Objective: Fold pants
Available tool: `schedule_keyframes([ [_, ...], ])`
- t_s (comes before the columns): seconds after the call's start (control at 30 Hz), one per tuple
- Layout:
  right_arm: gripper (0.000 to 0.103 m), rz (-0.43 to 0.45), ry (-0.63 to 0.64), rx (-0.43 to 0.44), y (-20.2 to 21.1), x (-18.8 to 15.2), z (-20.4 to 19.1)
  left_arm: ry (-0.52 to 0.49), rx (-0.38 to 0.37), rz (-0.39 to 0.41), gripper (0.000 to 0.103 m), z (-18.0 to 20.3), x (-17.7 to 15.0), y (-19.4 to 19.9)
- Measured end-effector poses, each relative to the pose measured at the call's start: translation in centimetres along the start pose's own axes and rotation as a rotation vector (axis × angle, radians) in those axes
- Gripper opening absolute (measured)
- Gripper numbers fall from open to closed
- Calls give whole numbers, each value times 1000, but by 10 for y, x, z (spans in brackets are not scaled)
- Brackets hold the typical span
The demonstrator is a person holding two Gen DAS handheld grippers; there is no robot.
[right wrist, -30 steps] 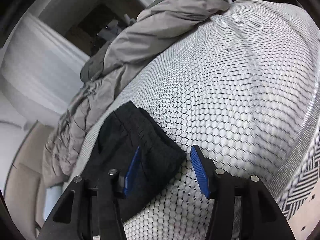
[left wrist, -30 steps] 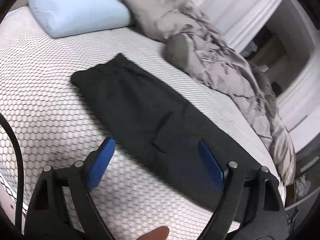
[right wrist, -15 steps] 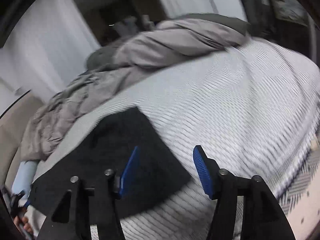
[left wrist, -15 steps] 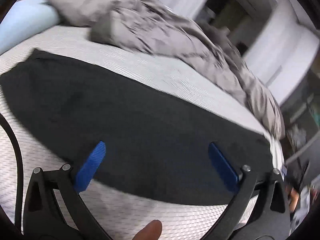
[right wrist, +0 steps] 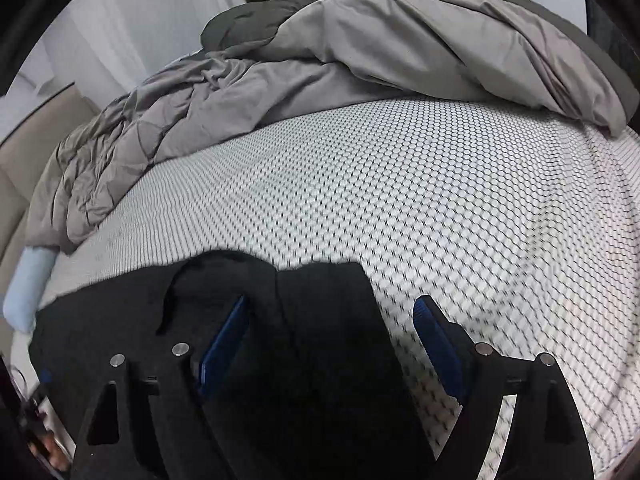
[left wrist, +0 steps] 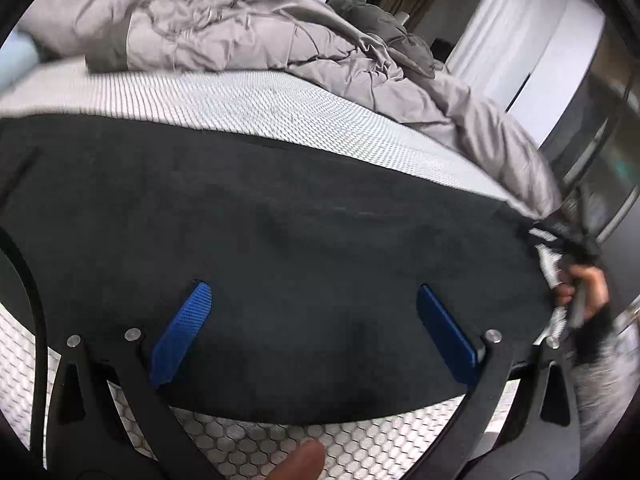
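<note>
The black pants (left wrist: 280, 220) lie flat on the bed (right wrist: 400, 200), near the grey duvet (right wrist: 360, 48). Left tongs (left wrist: 312, 332) gape wide above them, empty; right tongs (right wrist: 332, 344) are opening over the pants' end, gripping nothing

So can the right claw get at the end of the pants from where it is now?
Probably yes. The right claw is opening right over the end of the black pants, nothing lies on them, and the grey duvet is well clear.
</note>
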State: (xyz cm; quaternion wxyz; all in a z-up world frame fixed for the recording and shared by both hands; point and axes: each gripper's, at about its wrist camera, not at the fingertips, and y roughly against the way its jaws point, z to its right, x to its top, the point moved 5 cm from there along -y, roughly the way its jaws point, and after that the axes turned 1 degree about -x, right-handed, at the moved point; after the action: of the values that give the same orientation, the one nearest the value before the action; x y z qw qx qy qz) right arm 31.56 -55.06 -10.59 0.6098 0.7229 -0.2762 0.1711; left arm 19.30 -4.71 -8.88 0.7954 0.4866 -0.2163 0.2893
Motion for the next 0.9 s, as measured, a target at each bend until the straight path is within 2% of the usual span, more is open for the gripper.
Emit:
schedule_keyframes([
  [0.03,80,3,4,7,-2,3,-1,28,-15,-2,102,-3,0,0],
  [0.07,63,6,17,24,-3,6,-4,44,-21,-3,102,-14,4,1],
  [0.1,51,-1,27,31,-6,6,-7,62,-22,-2,102,-19,6,1],
  [0.17,44,-3,55,47,-8,6,-15,83,-22,0,102,-28,8,1],
  [0.3,41,99,102,62,16,11,-28,89,-23,-3,102,-38,10,1],
  [0.4,42,148,103,-28,21,24,-27,73,-21,-26,102,-37,9,-6],
  [0.47,45,70,106,-117,-5,27,-24,65,-7,-37,102,-38,8,-9],
  [0.53,55,-38,90,-176,-34,24,-18,45,17,-43,102,-38,7,-12],
  [0.57,64,-63,74,-187,-39,22,-14,35,35,-41,102,-38,7,-13],
  [0.6,67,-72,36,-187,-40,22,-10,24,54,-38,102,-37,6,-13],
  [0.67,73,-17,-11,-172,-20,23,-7,-11,96,-31,102,-34,8,-15],
  [0.73,79,57,3,-176,15,19,-11,-67,150,-20,102,-25,9,-16],
  [0.8,93,126,49,-134,52,5,-25,-173,196,1,102,-2,10,-16],
  [0.87,95,140,95,-87,71,-12,-42,-275,175,-21,102,28,7,-22],
  [0.9,96,146,132,-52,81,-25,-54,-307,133,-29,102,45,4,-25],
])
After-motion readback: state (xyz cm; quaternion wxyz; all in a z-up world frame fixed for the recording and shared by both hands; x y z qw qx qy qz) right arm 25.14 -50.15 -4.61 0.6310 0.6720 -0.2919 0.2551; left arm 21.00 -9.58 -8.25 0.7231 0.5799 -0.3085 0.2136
